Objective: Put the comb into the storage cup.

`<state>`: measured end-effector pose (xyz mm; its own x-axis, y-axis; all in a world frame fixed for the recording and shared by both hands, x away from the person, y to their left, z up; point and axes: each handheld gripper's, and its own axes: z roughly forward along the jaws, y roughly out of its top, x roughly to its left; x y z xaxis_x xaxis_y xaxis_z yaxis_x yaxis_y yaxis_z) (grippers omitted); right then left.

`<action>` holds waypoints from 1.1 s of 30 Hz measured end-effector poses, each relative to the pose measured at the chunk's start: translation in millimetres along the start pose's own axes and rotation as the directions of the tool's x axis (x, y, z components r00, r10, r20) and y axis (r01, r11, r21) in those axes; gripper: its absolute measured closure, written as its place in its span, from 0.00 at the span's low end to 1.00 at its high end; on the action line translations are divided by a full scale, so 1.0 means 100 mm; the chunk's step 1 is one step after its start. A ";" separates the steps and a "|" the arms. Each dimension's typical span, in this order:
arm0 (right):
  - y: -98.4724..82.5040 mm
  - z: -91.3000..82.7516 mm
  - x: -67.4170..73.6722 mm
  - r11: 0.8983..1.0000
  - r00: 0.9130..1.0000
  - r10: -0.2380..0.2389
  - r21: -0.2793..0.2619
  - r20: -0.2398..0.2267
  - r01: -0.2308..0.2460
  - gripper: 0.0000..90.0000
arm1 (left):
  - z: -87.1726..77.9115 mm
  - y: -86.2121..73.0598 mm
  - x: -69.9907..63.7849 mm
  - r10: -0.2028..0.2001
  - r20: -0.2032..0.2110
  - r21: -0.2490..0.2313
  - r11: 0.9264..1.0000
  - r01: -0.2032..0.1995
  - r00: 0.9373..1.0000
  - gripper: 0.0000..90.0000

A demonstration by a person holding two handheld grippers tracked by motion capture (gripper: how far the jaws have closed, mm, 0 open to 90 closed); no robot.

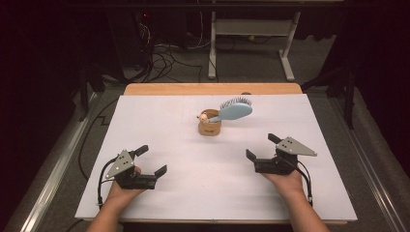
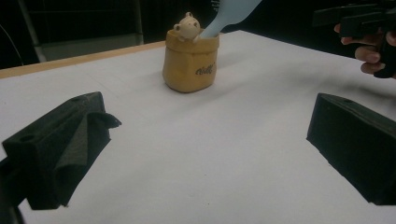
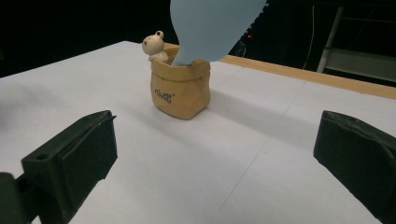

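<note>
Left gripper (image 1: 151, 160) near table (image 1: 145, 116) front, jaws wide, empty. Hairbrush (image 1: 235, 111) stands handle-down in tan holder (image 1: 209, 126), mid-back. Right gripper (image 1: 261, 146) also wide, empty. Prob. nothing started; brush w/ holder untouched, both well apart from grippers.

Two forearms reach in from the near edge. The left claw (image 1: 151, 159) and right claw (image 1: 261, 146) each gape wide, holding nothing.

A blue hairbrush (image 3: 210, 28) stands in a tan pot (image 3: 180, 88) beyond the gaping right gripper (image 3: 215, 158).
</note>
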<state>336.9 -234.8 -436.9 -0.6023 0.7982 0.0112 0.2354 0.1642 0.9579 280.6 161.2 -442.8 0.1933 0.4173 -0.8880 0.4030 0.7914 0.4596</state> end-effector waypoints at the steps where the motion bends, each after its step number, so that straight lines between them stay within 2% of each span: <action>1: -0.02 -0.04 0.00 1.000 1.000 0.002 -0.004 0.002 -0.002 0.00 | 0.00 0.00 0.00 0.001 0.002 0.001 1.000 -0.001 1.000 0.00; 12: -0.20 -0.52 -0.03 0.999 0.999 -0.005 -0.041 0.049 0.007 0.00 | -0.02 0.00 -0.01 0.010 0.002 -0.009 1.000 -0.010 1.000 0.00; 19: -0.31 -0.77 -0.11 0.997 0.996 0.017 -0.073 0.088 -0.011 0.00 | -0.04 0.01 -0.02 0.011 0.003 -0.017 1.000 -0.011 1.000 0.00; 22: -0.34 -0.80 -0.14 0.995 0.995 0.036 -0.093 0.092 -0.027 0.00 | -0.05 -0.01 -0.03 0.015 0.002 -0.017 1.000 -0.015 1.000 0.00; 24: -0.33 -0.80 -0.15 0.995 0.995 0.029 -0.099 0.099 -0.019 0.00 | -0.05 -0.02 -0.03 0.013 -0.004 -0.011 1.000 -0.013 1.000 0.00; 26: -0.33 -0.79 -0.14 0.994 0.995 0.028 -0.104 0.092 -0.019 0.00 | -0.04 -0.04 -0.02 0.032 -0.002 -0.008 0.999 -0.032 0.999 0.00; 33: -0.33 -0.80 -0.12 0.995 0.996 0.015 -0.100 0.093 -0.006 0.00 | -0.05 -0.03 -0.04 0.022 -0.001 -0.010 1.000 -0.022 1.000 0.00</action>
<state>275.3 -296.0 -445.4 -0.5251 0.8510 -0.0010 0.1612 0.1006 0.9818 274.2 159.9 -440.8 0.2008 0.4348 -0.8778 0.3896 0.7867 0.4788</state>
